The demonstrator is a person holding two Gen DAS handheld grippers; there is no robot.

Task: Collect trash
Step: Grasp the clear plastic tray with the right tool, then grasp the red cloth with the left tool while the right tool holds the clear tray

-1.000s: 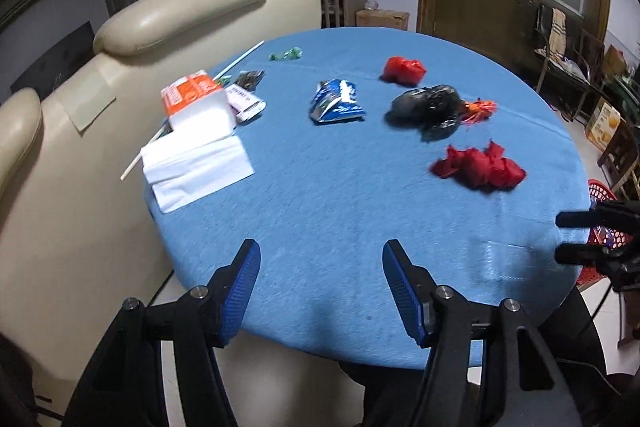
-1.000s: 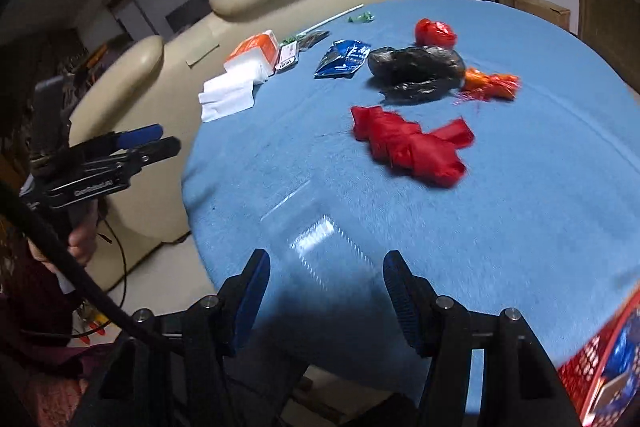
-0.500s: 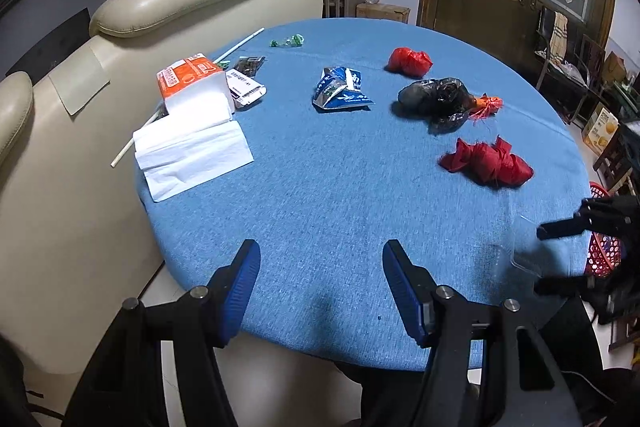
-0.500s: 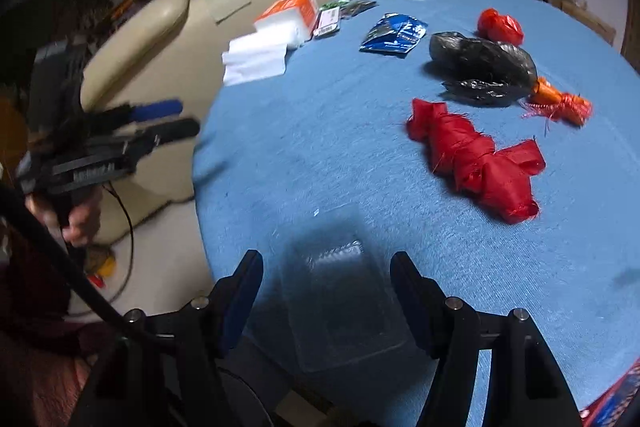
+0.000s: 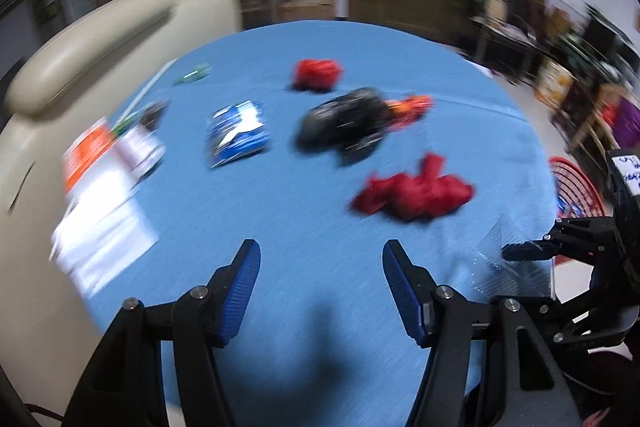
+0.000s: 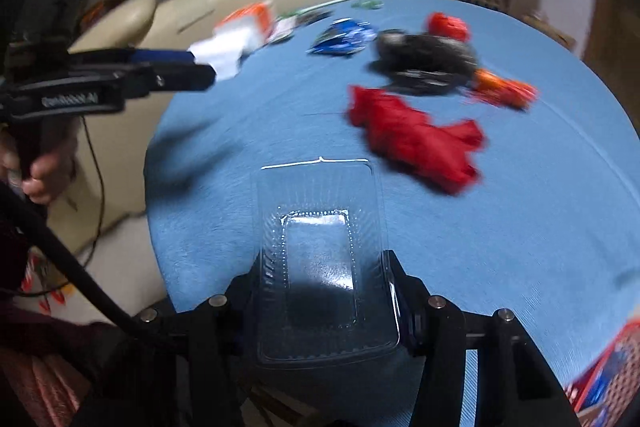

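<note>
On the left wrist view, motion blur throughout. Left gripper (image 5: 321,291) hovers over the near edge of the round blue table (image 5: 280,227), blue-padded fingers spread wide, nothing between them. Trash lies scattered on the cloth: red crumpled bag (image 5: 412,193) right of centre; black bag (image 5: 344,125) beyond it, with an orange scrap (image 5: 412,107) touching its right side; a smaller red wad (image 5: 318,74) farther back; blue snack wrapper (image 5: 238,133) left of the black bag. White tissue stack with orange pack (image 5: 100,195) sits at the table's left edge, next to the cream chair (image 5: 92,39). Right gripper (image 5: 520,251) enters from the right edge, holding the clear plastic tray (image 5: 504,259) at the table's right rim. Red basket (image 5: 572,183) stands beyond that rim, lower down.

From the right wrist view: right gripper (image 6: 320,291) is closed partway, its fingers pressed against both long sides of the clear plastic tray (image 6: 320,251), which projects forward over the near table edge (image 6: 192,235). Red crumpled bag (image 6: 416,139) lies just beyond the tray, to the right. Black bag (image 6: 424,61), orange scrap (image 6: 504,91) and blue snack wrapper (image 6: 344,37) lie farther back. Left gripper (image 6: 200,67) shows at left, held by a hand (image 6: 36,167) off the table's left side; I cannot tell its opening from this angle.
</note>
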